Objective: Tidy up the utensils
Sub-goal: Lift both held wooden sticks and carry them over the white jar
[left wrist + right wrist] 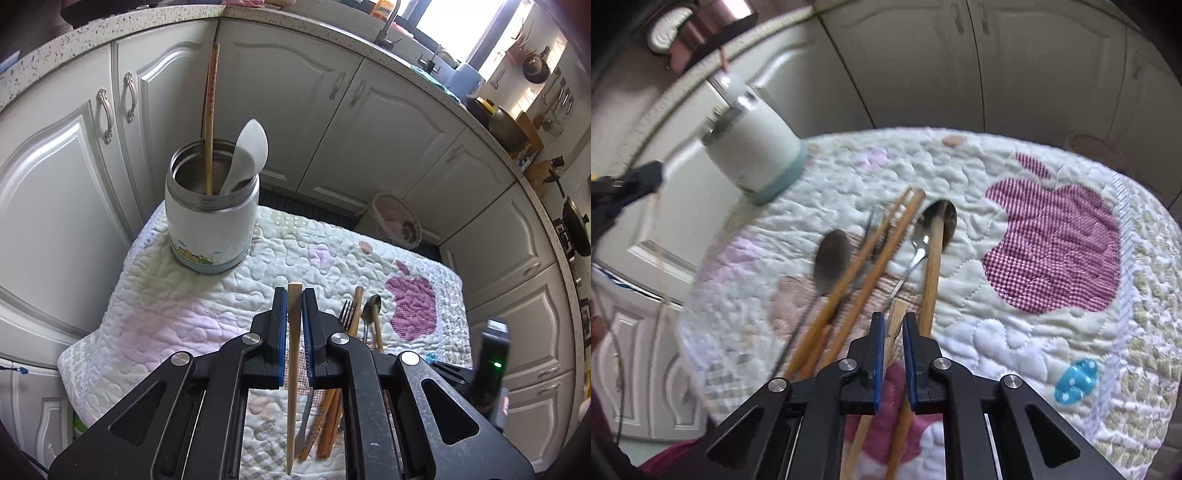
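My left gripper [294,295] is shut on a pale wooden chopstick [293,369], held above the quilted mat [184,295]. A white steel-rimmed canister [210,214] stands at the mat's far left, holding a tall chopstick [210,118] and a white spoon [245,155]. My right gripper [894,318] is low over the utensil pile, its jaws narrowly apart around a pale chopstick end [895,317]. The pile holds several wooden chopsticks [871,258], a metal spoon [831,258], a second spoon [934,225] and a fork [345,310]. The canister [757,155] is blurred in the right wrist view.
White cabinet doors [92,147] surround the mat on the far and left sides. A speckled countertop [332,33] runs above them. A small basket [399,221] sits on the floor beyond the mat. The other gripper's body [493,362] is at the right.
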{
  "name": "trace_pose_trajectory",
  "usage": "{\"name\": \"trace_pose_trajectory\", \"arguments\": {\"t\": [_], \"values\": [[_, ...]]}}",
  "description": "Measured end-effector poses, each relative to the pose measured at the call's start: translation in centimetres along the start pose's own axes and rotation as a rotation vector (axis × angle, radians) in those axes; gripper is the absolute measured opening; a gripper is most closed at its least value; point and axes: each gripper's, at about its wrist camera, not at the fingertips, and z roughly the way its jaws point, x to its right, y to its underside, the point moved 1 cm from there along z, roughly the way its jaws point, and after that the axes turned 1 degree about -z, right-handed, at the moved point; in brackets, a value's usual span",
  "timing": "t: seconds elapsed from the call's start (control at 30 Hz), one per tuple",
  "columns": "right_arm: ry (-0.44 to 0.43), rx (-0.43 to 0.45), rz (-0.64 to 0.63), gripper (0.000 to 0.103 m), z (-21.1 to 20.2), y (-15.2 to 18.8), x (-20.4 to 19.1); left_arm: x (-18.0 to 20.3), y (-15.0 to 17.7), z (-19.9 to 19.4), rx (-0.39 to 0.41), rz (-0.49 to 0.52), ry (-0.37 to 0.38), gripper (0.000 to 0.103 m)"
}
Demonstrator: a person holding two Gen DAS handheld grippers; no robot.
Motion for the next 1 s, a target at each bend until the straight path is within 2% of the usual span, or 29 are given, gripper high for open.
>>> {"name": "trace_pose_trajectory", "arguments": {"t": [0.17, 0.4, 0.5, 0.63, 0.73, 0.87, 0.9, 1.0], "values": [[-0.058, 0.086, -0.003, 0.008, -4.5, -1.0, -1.3, 0.1, -0.8, -1.7, 0.030, 0.005, 0.005, 0.007], [-0.106, 0.245, -0.073, 0.008, -9.5, -4.6, -5.7, -0.6, -2.6, -4.3, 0.092, -0.010, -0.011, 0.007], [-0.114, 0.298, -0.092, 0.008, -10.5, -6.5, -7.3, -1.2, -4.0, -5.5, 0.143, -0.020, -0.026, 0.007], [-0.110, 0.325, -0.130, 0.007, -10.7, -8.8, -9.2, -2.6, -5.8, -6.7, 0.179, -0.049, -0.051, 0.007], [-0.102, 0.316, -0.159, 0.006, -10.4, -9.5, -10.1, -3.4, -6.6, -7.5, 0.198, -0.056, -0.059, 0.007], [-0.078, 0.140, -0.186, 0.006, -5.6, -9.3, -10.3, -4.1, -6.6, -7.5, 0.197, -0.062, -0.061, 0.007], [-0.058, 0.105, -0.184, 0.010, -3.9, -9.0, -10.3, -4.2, -6.5, -7.4, 0.192, -0.068, -0.060, 0.007], [-0.072, -0.004, -0.171, 0.043, 1.6, -8.2, -10.6, -4.6, -6.1, -7.0, 0.176, -0.079, -0.050, 0.007]]}}
